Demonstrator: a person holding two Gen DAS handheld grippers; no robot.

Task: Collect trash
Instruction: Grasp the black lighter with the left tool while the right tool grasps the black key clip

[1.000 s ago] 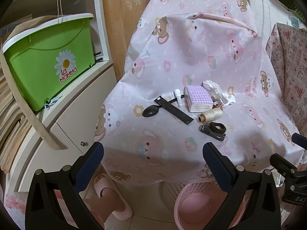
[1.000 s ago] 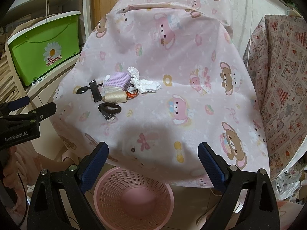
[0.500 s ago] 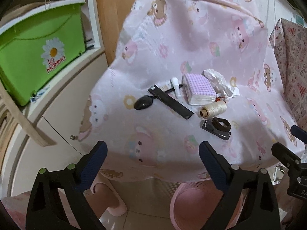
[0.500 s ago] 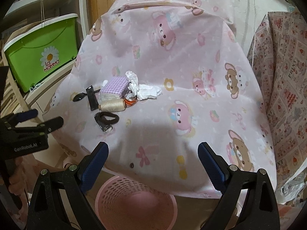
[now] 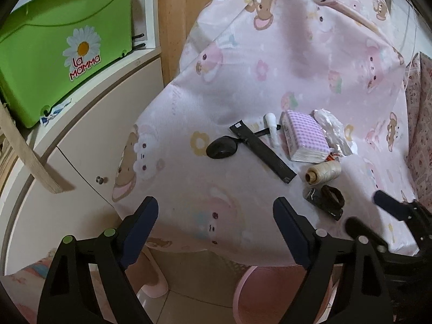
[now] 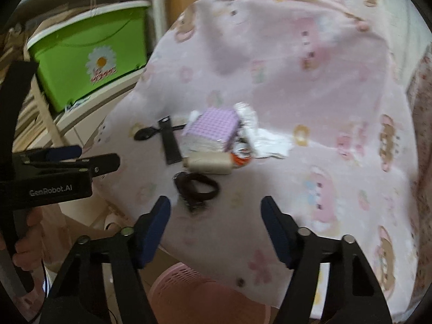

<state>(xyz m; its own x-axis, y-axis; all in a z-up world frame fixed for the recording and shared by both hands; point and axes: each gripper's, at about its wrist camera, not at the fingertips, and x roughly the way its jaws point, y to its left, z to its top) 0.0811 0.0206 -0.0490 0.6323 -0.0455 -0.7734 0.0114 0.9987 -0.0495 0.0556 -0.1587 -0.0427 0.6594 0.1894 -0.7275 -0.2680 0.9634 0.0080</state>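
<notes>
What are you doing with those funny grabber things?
A person holds a hand-held gripper in each hand, tidying trash off a table with a pink cartoon cloth. Both the left hand-held gripper and the right hand-held gripper are open and empty. They hover near a pile: crumpled white tissue, a black spoon, a thread spool. A pink basket waits below.

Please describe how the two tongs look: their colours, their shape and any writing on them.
Both tongs, left and right, have black angular plastic fingers with dark blue pads on the inner faces and small round silver pins on top. Seen from the right wrist view, the left tongs' black body bears white lettering "GenRobot.AI". No cables or sleeves are clearly visible.
</notes>
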